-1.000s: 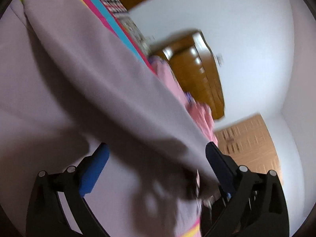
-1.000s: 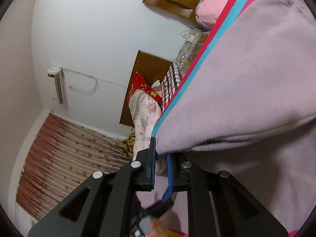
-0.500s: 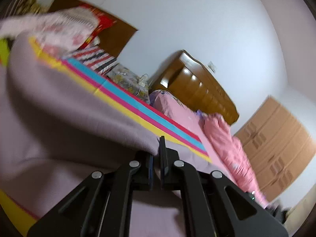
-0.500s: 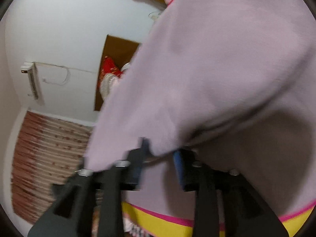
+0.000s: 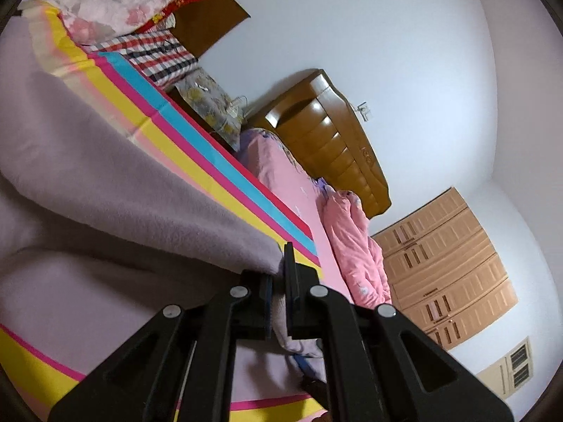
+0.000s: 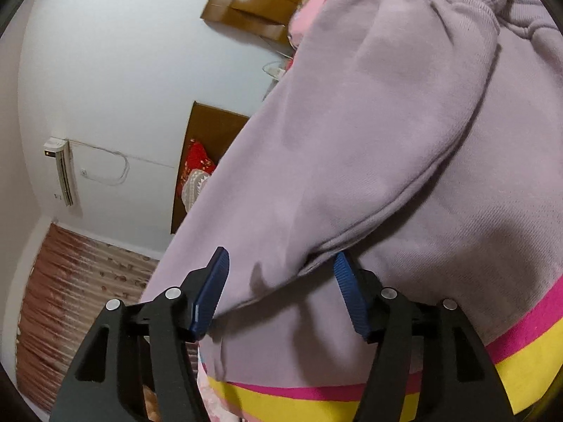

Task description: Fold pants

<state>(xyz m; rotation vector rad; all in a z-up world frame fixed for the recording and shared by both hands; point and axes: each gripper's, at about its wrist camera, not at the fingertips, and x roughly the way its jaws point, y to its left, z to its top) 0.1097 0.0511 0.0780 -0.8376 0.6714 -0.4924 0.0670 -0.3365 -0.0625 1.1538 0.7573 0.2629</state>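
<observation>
The pants are light mauve fleece sweatpants lying on a striped bed sheet. In the left wrist view my left gripper is shut on a folded edge of the pants and holds it lifted above the layer below. In the right wrist view the pants fill the frame, with the gathered waistband at the top right. My right gripper is open, its blue pads on either side of a fold of the pants, not pinching it.
The sheet's pink and yellow stripes run under the pants. A pink quilt lies along the far side of the bed by a wooden headboard. Folded bedding and pillows are stacked at one end. A wardrobe stands behind.
My left gripper closed on the pants' edge and holds it lifted. My right gripper let go of the cloth and now stands open.
</observation>
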